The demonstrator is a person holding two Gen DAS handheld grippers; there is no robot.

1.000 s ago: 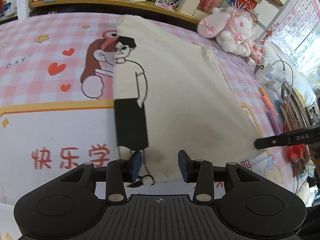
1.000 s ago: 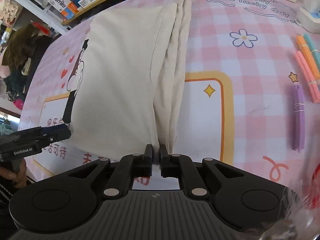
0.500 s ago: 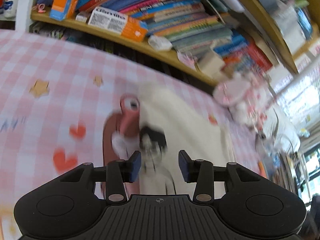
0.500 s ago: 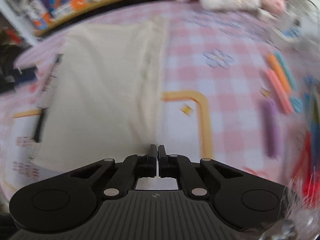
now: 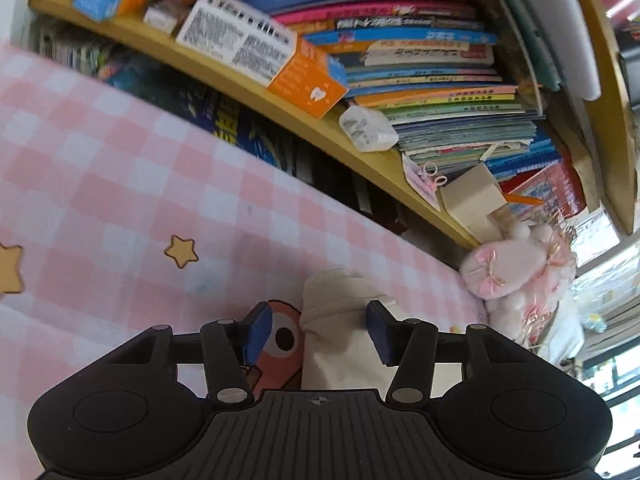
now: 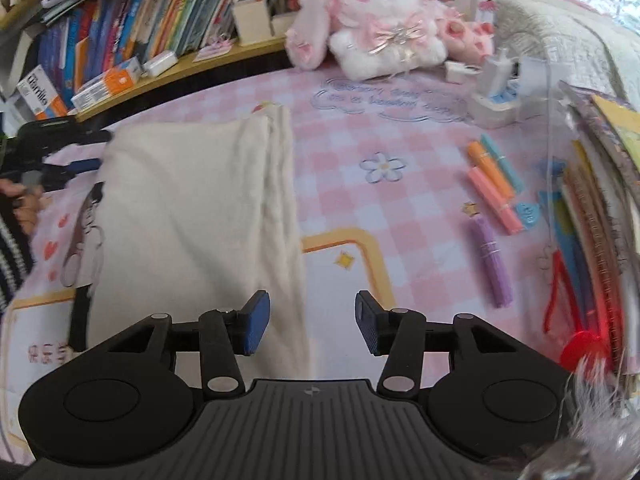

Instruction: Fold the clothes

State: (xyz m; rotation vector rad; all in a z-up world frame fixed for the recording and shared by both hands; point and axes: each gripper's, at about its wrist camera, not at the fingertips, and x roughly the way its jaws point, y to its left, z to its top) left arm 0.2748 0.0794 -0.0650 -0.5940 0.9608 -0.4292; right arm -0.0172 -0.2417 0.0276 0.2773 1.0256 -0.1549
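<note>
Covering almost all of both views, the pink checked tablecloth (image 6: 400, 200) is the largest thing, and the wooden shelf (image 5: 280, 108) full of books stands along its far edge. On the cloth lies the cream garment (image 6: 192, 216), folded into a long panel with its layered edge on the right side.

Only the right wrist view shows this garment as a whole. It also shows the printed cartoon figure (image 6: 82, 240) along its left edge, the white and pink plush rabbit (image 6: 380, 32) at the back, and the coloured pens (image 6: 496, 188) lying well apart on the right. At the far left of that view a hand (image 6: 24, 204) with a striped sleeve holds the left gripper (image 6: 86, 150) beside the far left corner of the garment.

The left wrist view shows only this far end of the garment (image 5: 340, 316), bunched into a small fold. The fold lies between the blue pads (image 5: 256, 334), which do not press on it; the jaws have just been opening. This view looks closely at the book spines and the orange box (image 5: 304, 76).

The right gripper (image 6: 310, 324) hangs above the near right edge of the garment. Its jaws have just been opening and stand apart, holding nothing.
</note>
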